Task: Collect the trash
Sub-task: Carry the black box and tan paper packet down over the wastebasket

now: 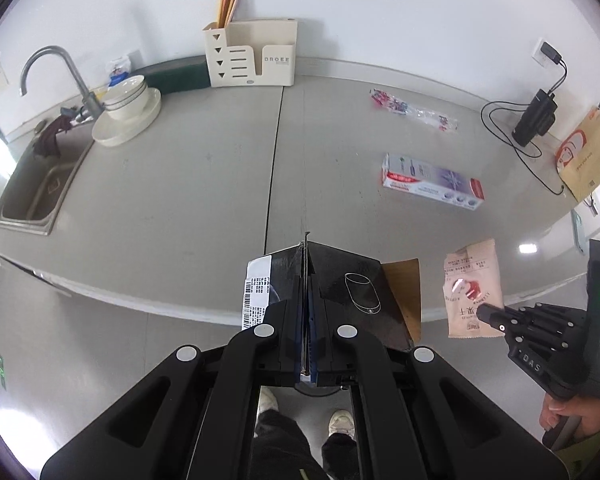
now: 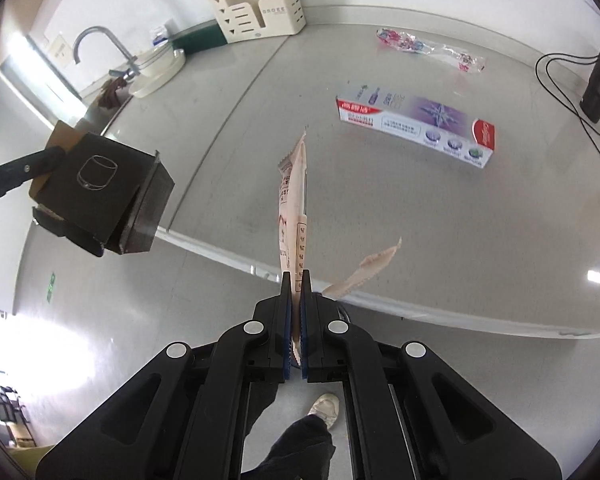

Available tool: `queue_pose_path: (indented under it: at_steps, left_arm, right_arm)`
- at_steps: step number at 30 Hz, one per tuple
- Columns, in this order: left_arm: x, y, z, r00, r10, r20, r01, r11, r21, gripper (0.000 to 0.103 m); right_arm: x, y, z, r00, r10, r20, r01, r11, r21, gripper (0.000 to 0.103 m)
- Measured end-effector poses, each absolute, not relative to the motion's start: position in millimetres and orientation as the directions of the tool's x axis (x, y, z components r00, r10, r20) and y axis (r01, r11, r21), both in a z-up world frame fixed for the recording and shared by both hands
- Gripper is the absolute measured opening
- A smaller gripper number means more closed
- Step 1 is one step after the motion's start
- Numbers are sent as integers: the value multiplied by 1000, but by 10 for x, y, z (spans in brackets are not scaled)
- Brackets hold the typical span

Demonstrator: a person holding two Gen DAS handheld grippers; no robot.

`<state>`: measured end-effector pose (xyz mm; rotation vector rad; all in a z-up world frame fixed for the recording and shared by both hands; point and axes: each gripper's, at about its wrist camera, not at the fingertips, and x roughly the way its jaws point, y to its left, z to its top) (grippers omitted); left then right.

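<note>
Claws (image 1: 307,312) (image 2: 296,312) grip one box (image 1: 360,292), one wrapper (image 2: 294,208); seemingly two remain.

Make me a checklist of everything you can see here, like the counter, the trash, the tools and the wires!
Surface: grey countertop with a seam down the middle, sink at one end.
Job's things: black cardboard box and pink snack wrapper lifted; toothpaste box and clear printed wrapper lie on the counter.
Clutter: stacked bowls and plates, beige utensil holder, brown paper bag.
Grippers: left tool shut on the black box; right tool shut on the pink wrapper.
Cables: black cable loops from a black device by the wall socket.
Surroundings: white wall, grey floor, person's shoes below.
</note>
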<state>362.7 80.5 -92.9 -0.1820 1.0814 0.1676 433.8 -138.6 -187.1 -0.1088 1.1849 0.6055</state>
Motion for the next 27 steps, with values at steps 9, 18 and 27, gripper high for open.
queue_pose_path:
  at_steps: [9, 18, 27]
  left_arm:
    - [3258, 579, -1384, 387, -42, -921, -195, 973, -126, 1]
    - [3171, 533, -2102, 334, -149, -931, -197, 954, -224, 1]
    - [3206, 811, -2817, 290, -158, -944, -236, 944, -231, 1]
  right_arm:
    - [4031, -1644, -2314, 185, 343, -921, -434, 869, 237, 4]
    - [3893, -1720, -3036, 112, 275, -955, -364, 906, 218, 4]
    - [3849, -1507, -3800, 36, 251, -967, -342, 913, 224, 4]
